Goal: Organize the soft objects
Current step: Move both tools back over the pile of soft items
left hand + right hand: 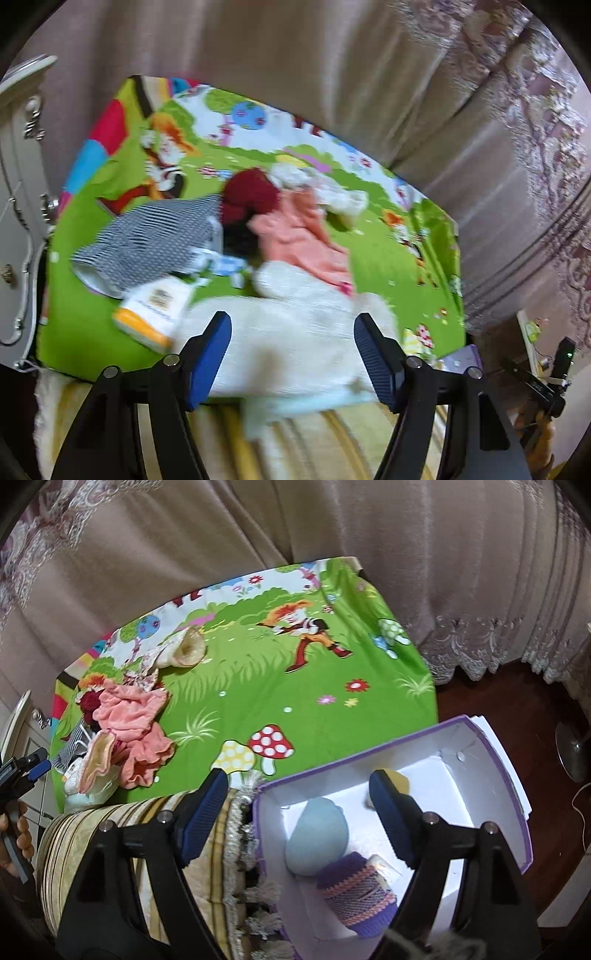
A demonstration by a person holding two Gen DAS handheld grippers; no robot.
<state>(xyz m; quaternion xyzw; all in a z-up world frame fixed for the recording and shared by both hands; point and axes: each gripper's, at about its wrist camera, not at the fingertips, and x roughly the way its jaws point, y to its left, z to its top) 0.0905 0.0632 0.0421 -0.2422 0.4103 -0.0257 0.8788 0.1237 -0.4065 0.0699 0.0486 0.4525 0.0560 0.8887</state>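
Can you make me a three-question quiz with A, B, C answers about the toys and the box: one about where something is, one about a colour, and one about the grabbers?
1. Where is the light blue egg-shaped soft thing?
A. Inside the purple-edged box
B. On the green cartoon mat
C. On the striped cushion

2. What colour is the ruffled cloth in the pile on the mat?
A. Black
B. Pink-orange
C. Blue

3. How is the right gripper?
A. Shut on the egg
B. Shut on the ruffled cloth
C. Open, holding nothing

Answers: 1 A, it lies on the box's white floor beside a purple knitted piece. 2 B, its folds show salmon pink. 3 C, its blue fingers stand wide apart above the box.
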